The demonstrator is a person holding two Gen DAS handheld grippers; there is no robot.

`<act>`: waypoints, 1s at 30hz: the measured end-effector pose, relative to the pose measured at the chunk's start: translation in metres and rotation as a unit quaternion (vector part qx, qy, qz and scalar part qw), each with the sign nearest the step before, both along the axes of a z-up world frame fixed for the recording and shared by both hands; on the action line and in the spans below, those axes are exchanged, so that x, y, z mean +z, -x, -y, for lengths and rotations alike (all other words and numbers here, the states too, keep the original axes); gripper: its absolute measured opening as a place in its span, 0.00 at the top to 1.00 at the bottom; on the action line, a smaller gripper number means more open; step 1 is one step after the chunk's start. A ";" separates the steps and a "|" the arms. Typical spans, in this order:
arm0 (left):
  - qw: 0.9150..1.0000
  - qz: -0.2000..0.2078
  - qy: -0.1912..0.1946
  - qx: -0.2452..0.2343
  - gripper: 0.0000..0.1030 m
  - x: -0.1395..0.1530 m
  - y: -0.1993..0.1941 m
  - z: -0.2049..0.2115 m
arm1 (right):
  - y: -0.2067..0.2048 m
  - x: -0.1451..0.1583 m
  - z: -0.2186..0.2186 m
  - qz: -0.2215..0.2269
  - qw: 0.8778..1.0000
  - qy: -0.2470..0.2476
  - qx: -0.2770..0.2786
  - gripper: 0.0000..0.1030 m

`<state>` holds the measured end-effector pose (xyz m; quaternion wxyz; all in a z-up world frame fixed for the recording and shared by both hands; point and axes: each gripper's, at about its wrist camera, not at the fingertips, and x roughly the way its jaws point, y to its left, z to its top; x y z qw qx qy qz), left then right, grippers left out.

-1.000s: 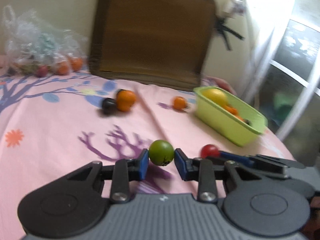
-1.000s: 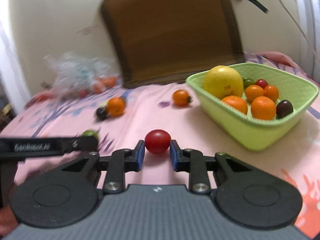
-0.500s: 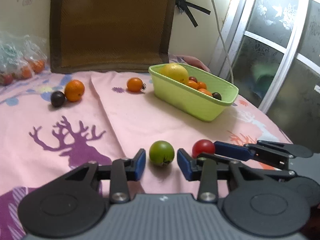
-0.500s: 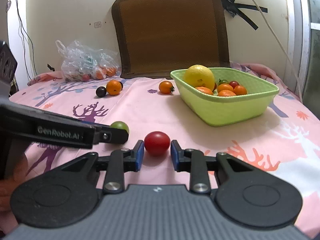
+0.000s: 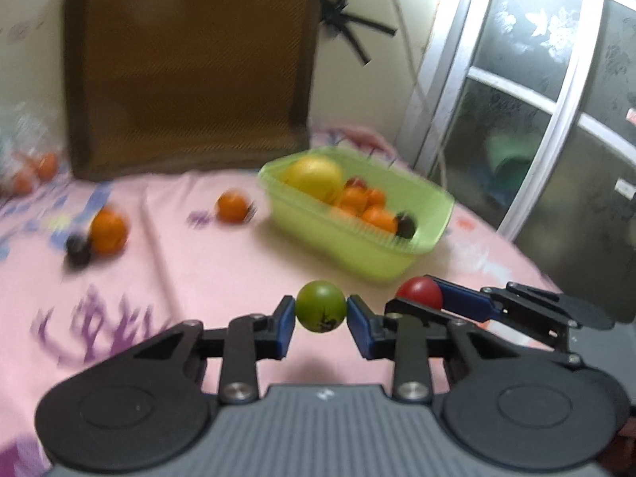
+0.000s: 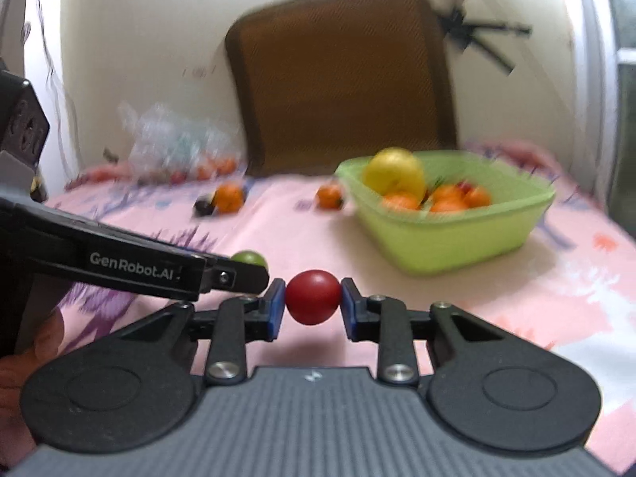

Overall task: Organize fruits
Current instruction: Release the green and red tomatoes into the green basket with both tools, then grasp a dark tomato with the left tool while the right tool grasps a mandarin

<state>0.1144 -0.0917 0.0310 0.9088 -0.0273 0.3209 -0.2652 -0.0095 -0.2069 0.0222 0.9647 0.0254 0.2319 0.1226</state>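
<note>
The green fruit (image 5: 320, 311) sits pinched between the blue pads of the left hand-held gripper (image 5: 320, 314), lifted clear of the pink cloth, with a faint shadow below it. Just beside it on the right, the red fruit (image 6: 313, 297) is clamped the same way in the right hand-held gripper (image 6: 313, 298), also off the cloth. Both are short of the green basket (image 6: 457, 246), which lies ahead and already holds a big yellow fruit (image 6: 393, 171) and several small oranges.

The step in hand looks like carrying both fruits to the basket. To do it well, keep each grip steady on these round, smooth fruits, bring them over the rim rather than into the wall, and let go low over a free spot so nothing bounces out. The two tools are close together (the left one nearly touches the right one's finger), so staggering the drops would avoid a knock.

The left view alone shows the dark fruit (image 5: 405, 225) at the basket's near corner and the window frame (image 5: 516, 91) on the right. The right view alone shows the plastic bag (image 6: 175, 147) of fruit at the far left. Both show two loose oranges and a dark fruit on the cloth, though blurred.
</note>
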 end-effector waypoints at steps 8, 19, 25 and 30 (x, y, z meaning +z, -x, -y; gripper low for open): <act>0.999 0.030 -0.014 -0.027 0.71 0.015 -0.053 0.053 | -0.028 0.016 0.040 0.066 0.996 0.002 -0.061 0.69; 0.999 0.024 -0.031 -0.017 0.57 0.004 -0.074 0.068 | -0.055 0.009 0.062 0.062 0.994 -0.001 -0.086 0.68; 1.000 0.031 -0.003 0.001 0.56 0.011 -0.064 0.045 | -0.053 0.011 0.069 0.066 0.993 -0.023 -0.098 0.53; 0.998 0.026 0.016 0.061 0.56 0.010 -0.048 -0.014 | -0.044 0.012 0.065 0.092 0.990 -0.007 -0.104 0.53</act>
